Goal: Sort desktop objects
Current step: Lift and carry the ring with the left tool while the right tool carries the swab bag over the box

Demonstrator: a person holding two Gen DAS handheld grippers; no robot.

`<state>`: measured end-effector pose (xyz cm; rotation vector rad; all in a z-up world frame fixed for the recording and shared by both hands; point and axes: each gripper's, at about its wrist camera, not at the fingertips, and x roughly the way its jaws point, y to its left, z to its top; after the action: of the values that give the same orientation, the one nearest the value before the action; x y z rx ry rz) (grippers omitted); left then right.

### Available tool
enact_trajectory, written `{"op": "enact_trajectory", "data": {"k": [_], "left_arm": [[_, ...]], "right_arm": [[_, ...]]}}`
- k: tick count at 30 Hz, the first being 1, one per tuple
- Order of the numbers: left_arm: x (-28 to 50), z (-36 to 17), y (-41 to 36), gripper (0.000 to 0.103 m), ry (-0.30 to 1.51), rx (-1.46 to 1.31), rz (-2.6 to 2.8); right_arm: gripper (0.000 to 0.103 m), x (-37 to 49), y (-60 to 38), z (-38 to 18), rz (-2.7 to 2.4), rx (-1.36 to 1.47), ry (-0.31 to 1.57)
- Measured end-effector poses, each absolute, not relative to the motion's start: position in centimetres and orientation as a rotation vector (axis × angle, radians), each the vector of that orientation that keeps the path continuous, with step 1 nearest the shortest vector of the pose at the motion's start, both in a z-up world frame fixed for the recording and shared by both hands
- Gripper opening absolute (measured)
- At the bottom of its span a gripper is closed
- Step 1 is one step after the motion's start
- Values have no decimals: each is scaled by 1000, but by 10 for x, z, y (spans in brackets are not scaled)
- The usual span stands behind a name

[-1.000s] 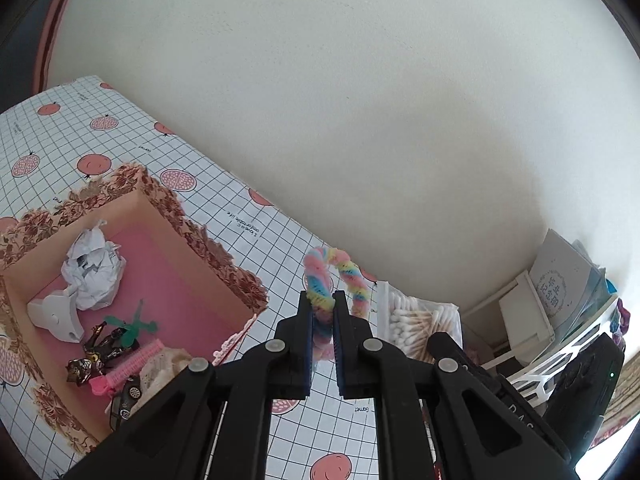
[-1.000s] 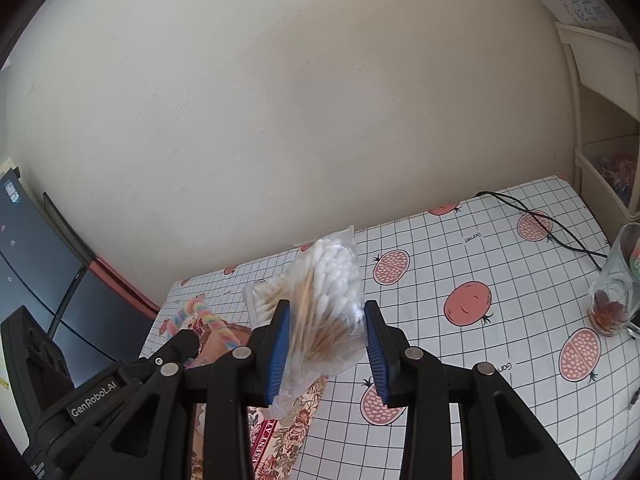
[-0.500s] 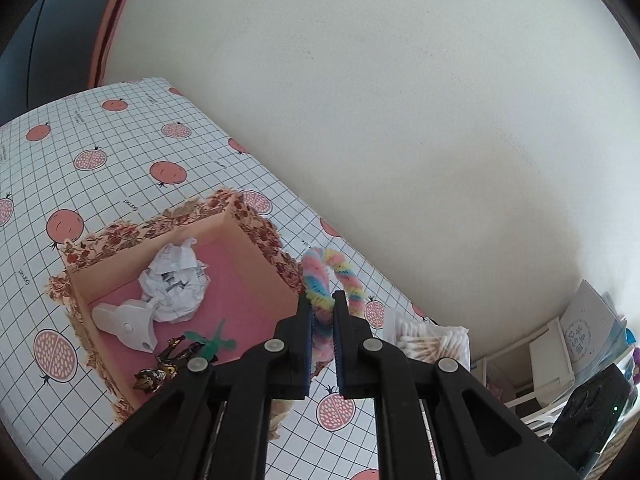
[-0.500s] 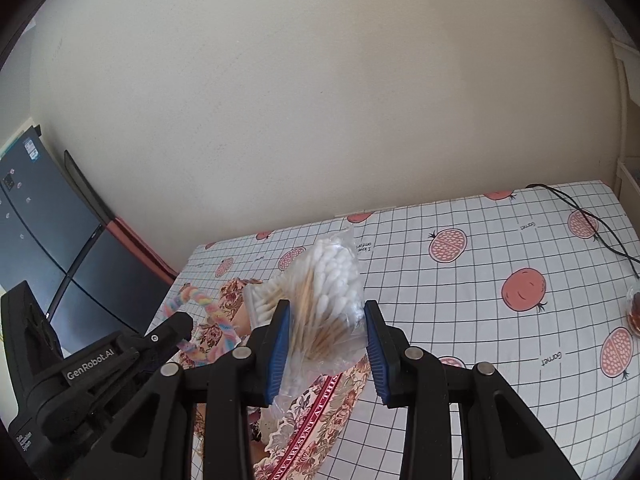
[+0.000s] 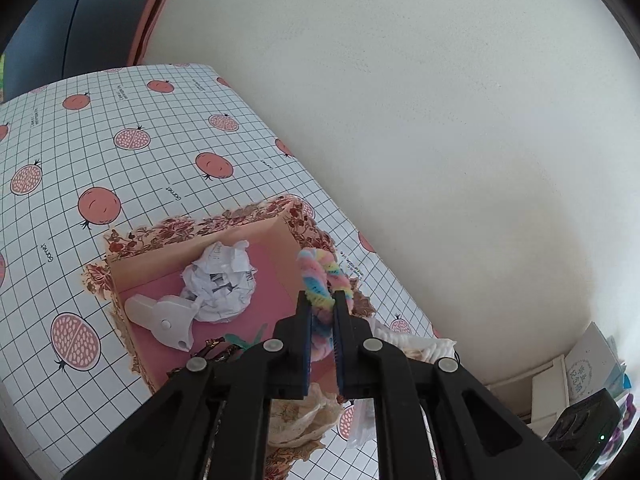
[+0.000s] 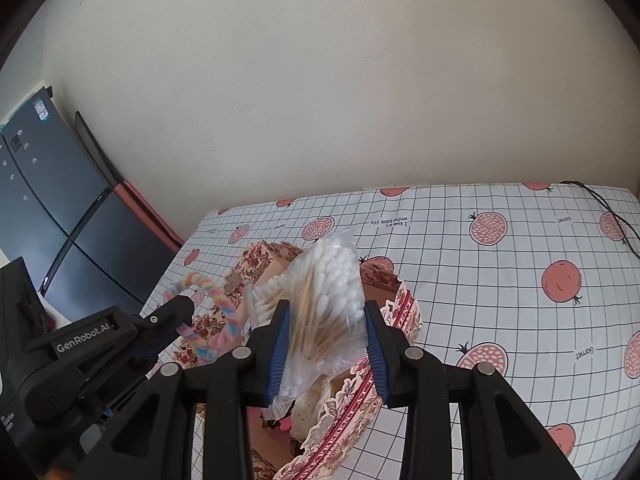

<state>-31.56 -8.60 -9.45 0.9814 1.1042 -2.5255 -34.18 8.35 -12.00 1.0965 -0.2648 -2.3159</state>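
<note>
My left gripper (image 5: 322, 304) is shut on a pastel rainbow twisted cord (image 5: 320, 276) and holds it over the far corner of a floral-edged box (image 5: 188, 228) with a pink floor. My right gripper (image 6: 326, 316) is shut on a clear bag of cotton swabs (image 6: 328, 280), held above the same box (image 6: 404, 308). The left gripper (image 6: 176, 312) with the cord (image 6: 208, 292) shows in the right wrist view. The bag also shows in the left wrist view (image 5: 416, 346), just right of my fingers.
The box holds a crumpled paper ball (image 5: 220, 280), a white plastic clip (image 5: 164, 316), a green item (image 5: 244, 340) and lace fabric (image 5: 304, 420). The table has a pomegranate-print grid cloth (image 6: 500, 280). A black cable (image 6: 600, 208) lies far right. White shelves (image 5: 560, 384) stand right.
Both grippers have moved towards and over the floral box with their loads. In the left wrist view the box has shifted to the middle; neither grip has changed.
</note>
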Motion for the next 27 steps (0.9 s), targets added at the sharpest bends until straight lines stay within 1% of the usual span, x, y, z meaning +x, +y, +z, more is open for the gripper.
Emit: {"op": "enact_trajectory", "data": {"k": [13,27], "left_arm": [[-315,-121,-106,8,1176,1003,-2392],[-319,-153,-114,8,1218,1073,-2271]], "right_arm": [[39,-338,48,-150,-2245,1176,-157],[39,-338,30,-166,-2209,1227,-101]]}}
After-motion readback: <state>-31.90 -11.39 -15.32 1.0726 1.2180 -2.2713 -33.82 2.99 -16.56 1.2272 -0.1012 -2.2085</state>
